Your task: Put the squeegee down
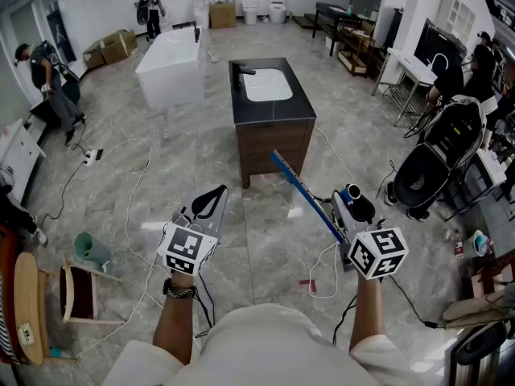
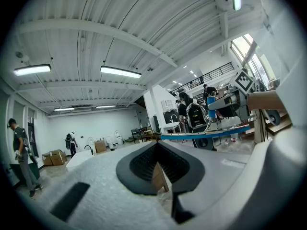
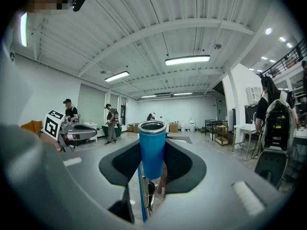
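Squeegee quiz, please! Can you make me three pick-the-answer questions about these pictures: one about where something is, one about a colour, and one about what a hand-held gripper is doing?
1. Where is the squeegee?
A. In the right hand-held gripper
B. Inside a bucket
C. Hanging on a wall hook

2. What colour is its handle?
A. Red
B. Blue
C. Yellow

3. What is the left hand-held gripper doing?
A. Squeezing a sponge
B. Holding a cup
C. Holding nothing, jaws together

Answers:
1 A: the right gripper view shows the jaws clamped on the handle.
2 B: the handle stands blue between the jaws, and the long blade is blue too.
3 C: the left gripper view shows the jaw tips meeting with nothing between them.
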Tool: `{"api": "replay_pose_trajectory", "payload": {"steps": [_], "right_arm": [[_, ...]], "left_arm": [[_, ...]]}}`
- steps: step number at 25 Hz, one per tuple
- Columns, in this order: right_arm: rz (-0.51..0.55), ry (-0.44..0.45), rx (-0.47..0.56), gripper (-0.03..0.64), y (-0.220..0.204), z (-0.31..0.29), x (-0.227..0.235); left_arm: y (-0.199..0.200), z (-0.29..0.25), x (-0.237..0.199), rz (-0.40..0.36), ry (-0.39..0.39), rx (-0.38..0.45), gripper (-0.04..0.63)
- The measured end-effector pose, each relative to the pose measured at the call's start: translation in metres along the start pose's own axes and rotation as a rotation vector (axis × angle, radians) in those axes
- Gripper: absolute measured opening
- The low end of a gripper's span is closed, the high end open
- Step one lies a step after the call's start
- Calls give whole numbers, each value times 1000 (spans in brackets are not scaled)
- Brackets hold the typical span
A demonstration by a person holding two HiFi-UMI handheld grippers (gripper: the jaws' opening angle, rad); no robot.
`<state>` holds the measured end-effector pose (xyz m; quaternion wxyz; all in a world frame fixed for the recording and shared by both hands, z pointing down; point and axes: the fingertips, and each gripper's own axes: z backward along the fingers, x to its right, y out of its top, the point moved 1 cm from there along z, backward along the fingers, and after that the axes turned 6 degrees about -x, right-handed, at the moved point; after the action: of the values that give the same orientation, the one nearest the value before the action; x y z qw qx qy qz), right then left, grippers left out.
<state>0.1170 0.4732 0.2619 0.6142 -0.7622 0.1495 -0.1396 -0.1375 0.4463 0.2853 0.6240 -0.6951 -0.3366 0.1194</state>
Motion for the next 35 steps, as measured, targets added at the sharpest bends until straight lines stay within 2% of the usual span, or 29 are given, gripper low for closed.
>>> {"api": "replay_pose_trajectory", "payload": {"steps": [7,24,30,35], "right_arm": [[-45,38,53,145,3,3,7],[-70,104,65,145,-2,4,50],[-99,130,74,144,-3,-5,62],[-105,127,56,145,-10,-34,79]], "left_arm": [[1,-8,7,3,4,0,-3],[7,-30,30,52,63,-2,-3],[-2,-35,29,121,105,-12,-3],[-11,-62,15,144,112,-21,-2]]}}
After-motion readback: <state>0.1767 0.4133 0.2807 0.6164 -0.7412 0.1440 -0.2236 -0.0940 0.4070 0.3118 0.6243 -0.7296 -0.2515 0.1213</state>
